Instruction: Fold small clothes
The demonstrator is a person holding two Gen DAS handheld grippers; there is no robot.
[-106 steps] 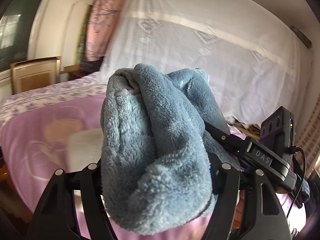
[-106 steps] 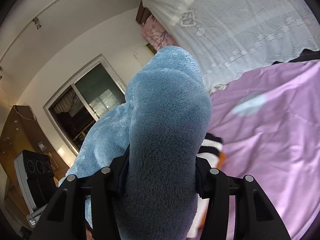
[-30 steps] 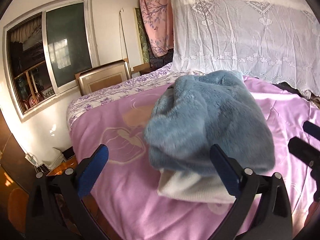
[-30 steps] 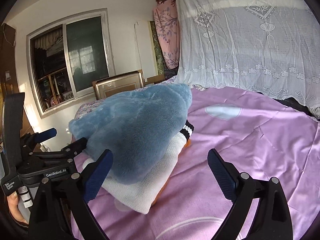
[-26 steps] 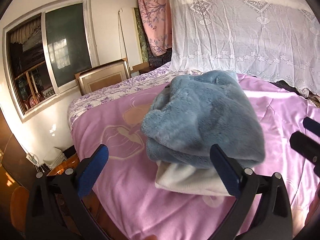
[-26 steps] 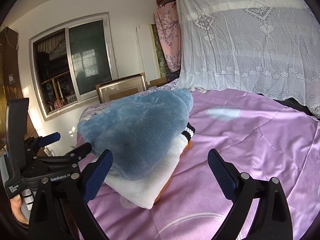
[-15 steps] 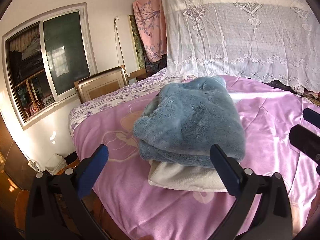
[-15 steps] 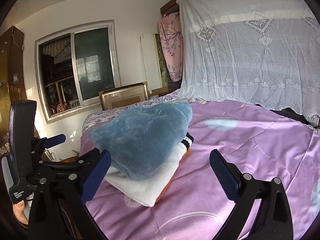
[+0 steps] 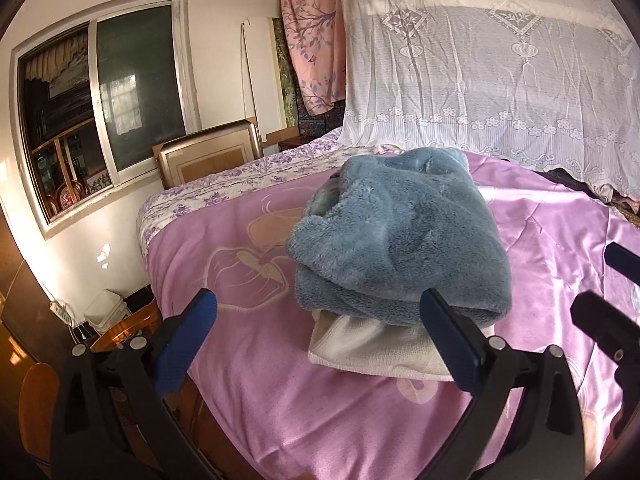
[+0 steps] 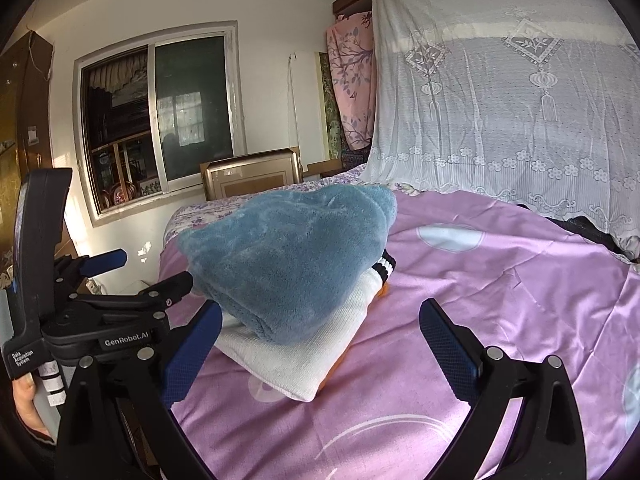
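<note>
A folded blue fleece garment [image 9: 404,236] [image 10: 292,264] lies on top of a folded white knit garment [image 9: 368,344] [image 10: 304,356] on the pink bedspread [image 9: 248,356] [image 10: 500,292]. A black-and-white striped cuff [image 10: 385,265] and an orange edge peek out under the pile. My left gripper [image 9: 318,338] is open, a little short of the stack, holding nothing. My right gripper [image 10: 320,340] is open too, back from the stack's near corner. The left gripper body [image 10: 88,320] shows at the left of the right wrist view, held by a hand.
A white lace cover [image 9: 500,80] hangs behind the bed. A wooden headboard [image 9: 208,158] and a window [image 9: 100,120] stand to the left. The bed edge drops off at the lower left beside a wooden chair [image 9: 36,404] and a white bin [image 9: 106,312].
3.5 s ago both grippers were shut on the blue fleece, held up. It now lies on the white garment, both grippers are open and have drawn back from the pile.
</note>
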